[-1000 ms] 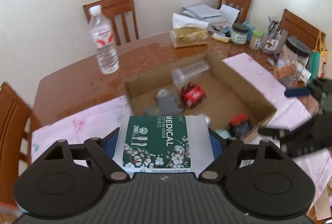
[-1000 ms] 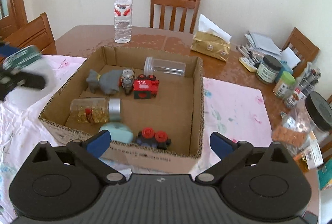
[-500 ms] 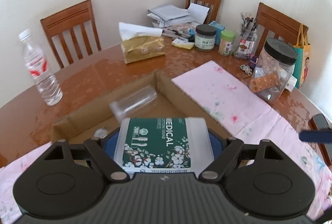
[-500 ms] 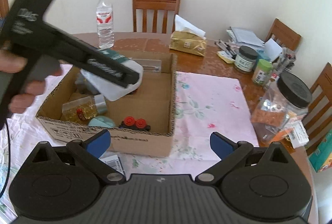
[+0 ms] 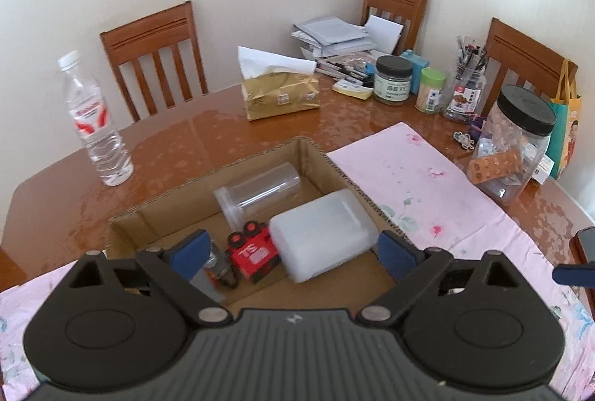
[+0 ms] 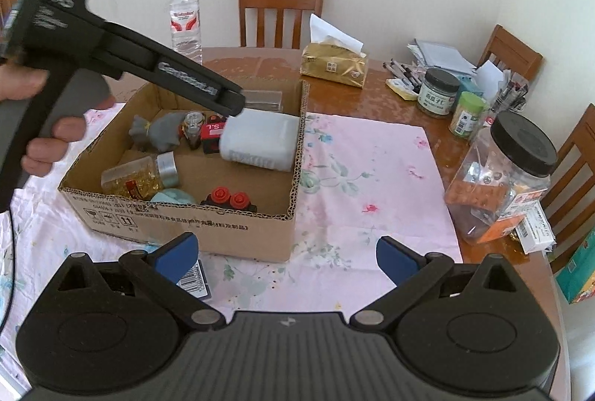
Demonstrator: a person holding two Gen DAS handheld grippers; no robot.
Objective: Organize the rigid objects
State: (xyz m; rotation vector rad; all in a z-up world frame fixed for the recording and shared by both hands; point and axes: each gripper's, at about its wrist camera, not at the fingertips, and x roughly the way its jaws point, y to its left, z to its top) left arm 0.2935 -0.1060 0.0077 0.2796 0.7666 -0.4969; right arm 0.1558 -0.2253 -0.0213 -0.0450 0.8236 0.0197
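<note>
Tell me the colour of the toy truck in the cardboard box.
Red toy truck with black wheels and white "TS" lettering, clearest in the left wrist view.

red toy truck (image 5: 254, 253): white letters "TS" on its side; seen upside down from the right wrist view.
cardboard box (image 6: 178, 226): a printed line of Chinese characters along the front wall, handling symbols, and the number "11" in a small frame.
left claw (image 6: 238, 103): pale lettering on its arm and body, too blurred to read.
dark-lidded jar (image 5: 393, 79): label with Chinese characters, probably three, not clearly legible.
</note>
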